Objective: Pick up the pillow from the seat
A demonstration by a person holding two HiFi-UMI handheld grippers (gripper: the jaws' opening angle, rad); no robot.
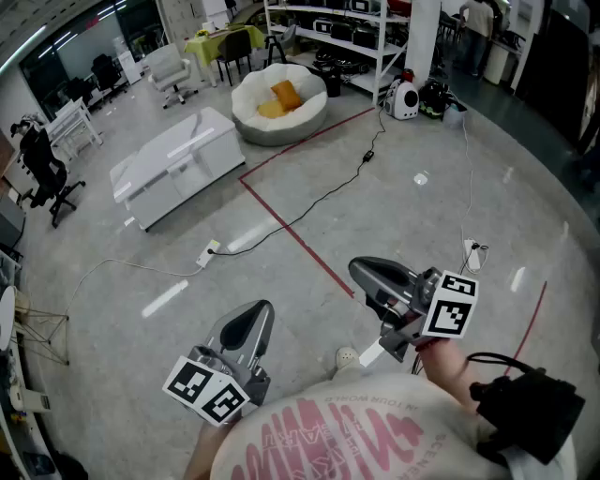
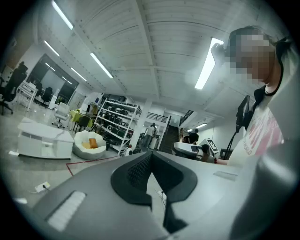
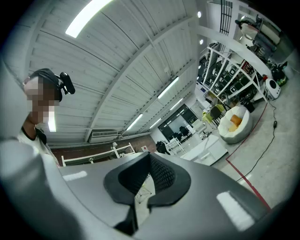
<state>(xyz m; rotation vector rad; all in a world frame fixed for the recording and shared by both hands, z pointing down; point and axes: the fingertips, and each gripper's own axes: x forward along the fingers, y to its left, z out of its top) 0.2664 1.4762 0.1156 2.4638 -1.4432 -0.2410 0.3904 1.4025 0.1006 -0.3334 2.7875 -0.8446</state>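
Observation:
An orange pillow (image 1: 284, 94) lies in a white round beanbag seat (image 1: 305, 120) far across the floor. It also shows small in the left gripper view, pillow (image 2: 93, 143) in seat (image 2: 85, 151), and in the right gripper view, pillow (image 3: 233, 123) in seat (image 3: 240, 132). My left gripper (image 1: 263, 309) and right gripper (image 1: 360, 271) are held close to my body, far from the seat. Both point roughly level. In each gripper view the jaws stand together with nothing between them: left gripper (image 2: 150, 157), right gripper (image 3: 149, 156).
A long white low cabinet (image 1: 178, 157) stands left of the seat. Red floor tape (image 1: 298, 239) and a black cable (image 1: 323, 197) with a power strip (image 1: 208, 251) cross the floor between. Shelving (image 1: 342, 28), a white machine (image 1: 403, 98) and office chairs (image 1: 42, 169) line the edges.

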